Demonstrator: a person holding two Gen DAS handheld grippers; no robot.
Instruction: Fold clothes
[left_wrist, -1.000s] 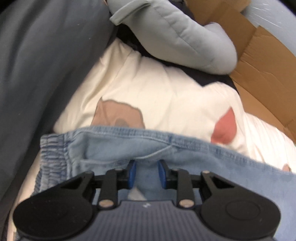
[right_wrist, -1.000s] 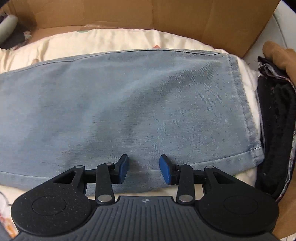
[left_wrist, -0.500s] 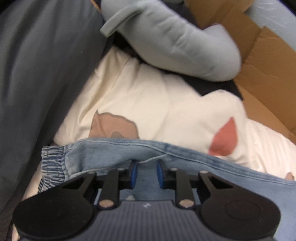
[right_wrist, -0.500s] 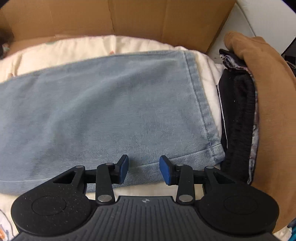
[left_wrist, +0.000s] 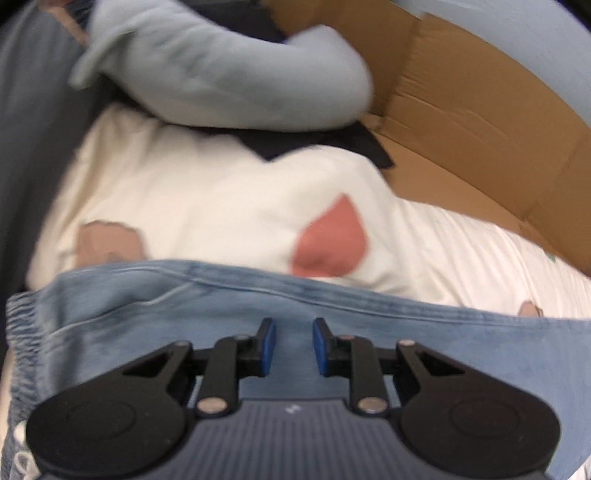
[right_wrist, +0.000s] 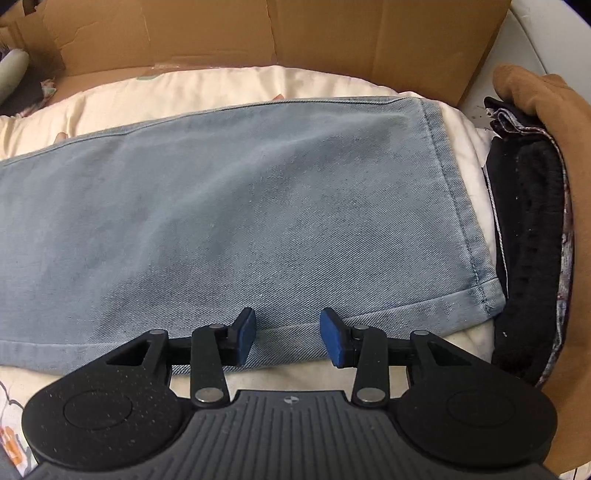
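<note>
Blue jeans flat on a cream blanket, beside a cardboard box.

Left gripper over the waist end, fingers apart, gripping nothing. Right gripper wide open at the near edge by the leg hem, also empty. Contents of the box hidden.

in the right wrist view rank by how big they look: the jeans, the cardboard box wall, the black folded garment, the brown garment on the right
1. jeans, by far the largest.
2. cardboard box wall.
3 and 4. black folded garment and brown garment: they look alike in area, and the frame cuts off the brown one, so I will not rank them.
</note>
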